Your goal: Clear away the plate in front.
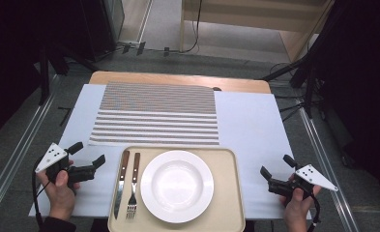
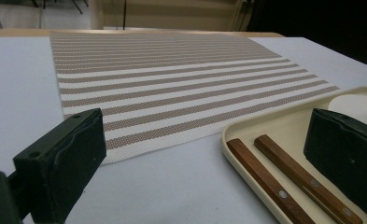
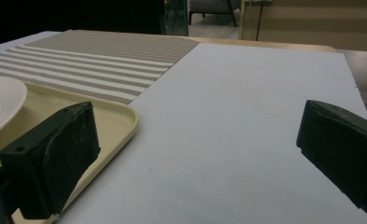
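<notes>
The cream tray (image 1: 228, 193) is sitting nearest the camera at the person's edge of the surface (image 1: 255, 125), centred between the two hands so that either gripper can be reaching its contents. It is a smooth plastic rectangle with rounded corners and a low raised rim that is keeping everything on it together.

Beyond it, the striped placemat (image 1: 156, 113) is lying flat and square to the surface, just past the tray's far rim. It is woven, with fine tan and white bands tightening into a denser pattern toward the far side, and it is lying bare, probably waiting as the place to be set.

The round white plate (image 1: 177, 185) is resting in the middle of the tray, glossy, with a broad rim around a shallow well. Left of it the table knife (image 1: 120, 182) and the fork (image 1: 134, 184) are lying side by side, parallel and close together, their riveted wooden handles pointing away from the person.

The left gripper (image 1: 87, 155) is hovering just beside the tray's left edge, its jaws spread wide and pinching nothing; the knife and fork are the things nearest to it. The right gripper (image 1: 276, 166) is hanging over the bare white surface, apart from the tray's right edge, jaws likewise spread and empty.
</notes>
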{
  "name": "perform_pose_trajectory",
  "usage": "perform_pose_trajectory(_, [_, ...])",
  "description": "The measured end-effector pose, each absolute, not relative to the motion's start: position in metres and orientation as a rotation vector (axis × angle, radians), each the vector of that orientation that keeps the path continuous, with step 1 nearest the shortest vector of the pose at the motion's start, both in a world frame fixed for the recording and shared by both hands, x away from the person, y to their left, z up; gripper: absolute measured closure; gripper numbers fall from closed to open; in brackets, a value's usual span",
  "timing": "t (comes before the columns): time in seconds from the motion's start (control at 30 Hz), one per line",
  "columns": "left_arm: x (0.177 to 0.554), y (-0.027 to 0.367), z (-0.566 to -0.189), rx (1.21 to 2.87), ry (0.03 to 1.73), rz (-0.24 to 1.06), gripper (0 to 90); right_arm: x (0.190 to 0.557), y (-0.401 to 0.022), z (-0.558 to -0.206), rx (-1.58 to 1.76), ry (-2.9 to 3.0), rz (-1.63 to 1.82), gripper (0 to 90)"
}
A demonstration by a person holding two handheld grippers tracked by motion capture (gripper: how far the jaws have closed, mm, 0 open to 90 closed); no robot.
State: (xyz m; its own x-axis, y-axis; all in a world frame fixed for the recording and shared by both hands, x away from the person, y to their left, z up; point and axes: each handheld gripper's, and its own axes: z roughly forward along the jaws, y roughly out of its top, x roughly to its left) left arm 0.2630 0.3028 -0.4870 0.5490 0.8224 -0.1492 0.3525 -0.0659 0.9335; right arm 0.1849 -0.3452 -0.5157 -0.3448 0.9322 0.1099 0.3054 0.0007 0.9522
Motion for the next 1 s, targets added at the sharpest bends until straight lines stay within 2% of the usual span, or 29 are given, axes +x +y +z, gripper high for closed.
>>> perform_pose_trajectory(0.57, [0.257,0.333,-0.485,1.664,1.016,0.562,0.0,0.185,-0.345,-0.516,1.282,1.691,1.365,0.0])
perform_pose_trajectory(1.0, [0.256,0.333,-0.491,1.659,1.013,0.536,0.0,0.185,-0.343,-0.516,1.272,1.703,1.353,0.0])
